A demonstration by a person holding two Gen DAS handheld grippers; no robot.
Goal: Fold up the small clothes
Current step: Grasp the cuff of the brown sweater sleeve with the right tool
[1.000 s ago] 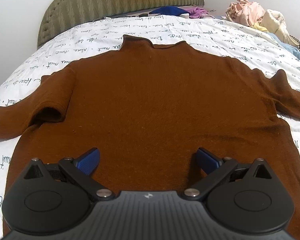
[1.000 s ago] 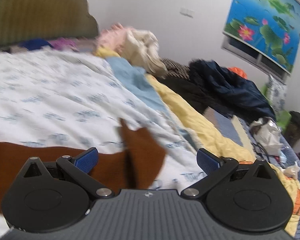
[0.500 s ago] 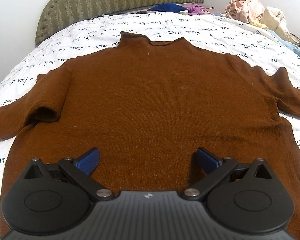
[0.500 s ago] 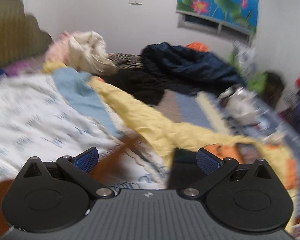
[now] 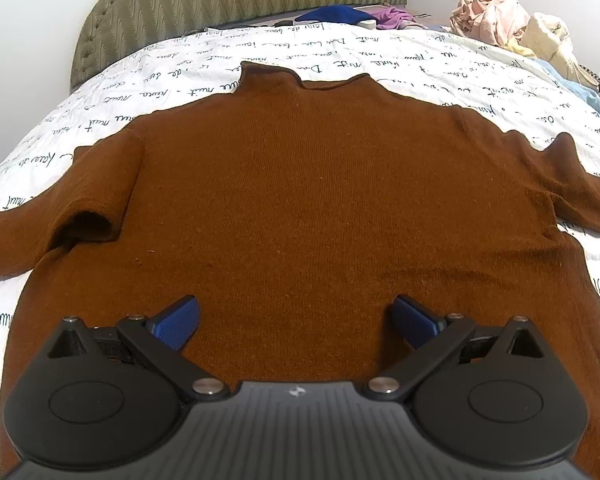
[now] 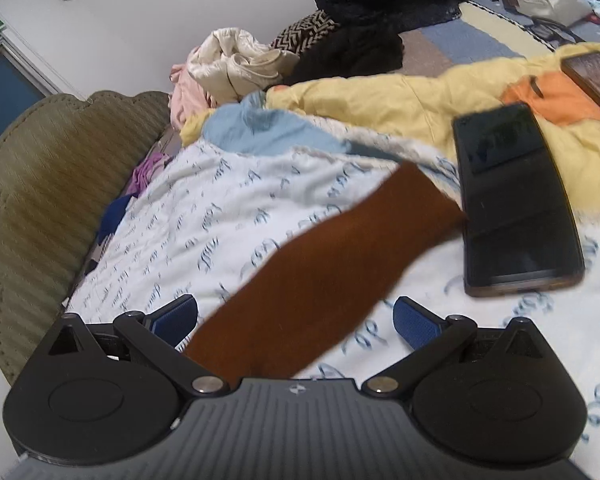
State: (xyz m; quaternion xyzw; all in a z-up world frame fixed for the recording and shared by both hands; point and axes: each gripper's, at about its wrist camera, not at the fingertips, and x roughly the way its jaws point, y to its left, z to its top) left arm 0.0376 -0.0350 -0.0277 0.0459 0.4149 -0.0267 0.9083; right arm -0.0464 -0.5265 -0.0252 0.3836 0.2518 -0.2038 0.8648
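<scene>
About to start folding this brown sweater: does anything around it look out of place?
Yes. A black phone lies on the white bedspread, touching the cuff of the sweater's right sleeve, in the fold's path. The sweater itself lies flat.

The right gripper occupies the bottom of the frame, its jaws spread wide with nothing between the blue pads. A brown sleeve runs diagonally from bottom centre toward centre right across the white quilt. The sleeve end lies just beside a black phone at centre right; contact cannot be confirmed. A yellow blanket lies behind the phone. A blue cloth sits at its left end. The headboard fills the left edge. A clothes pile sits at top centre
</scene>
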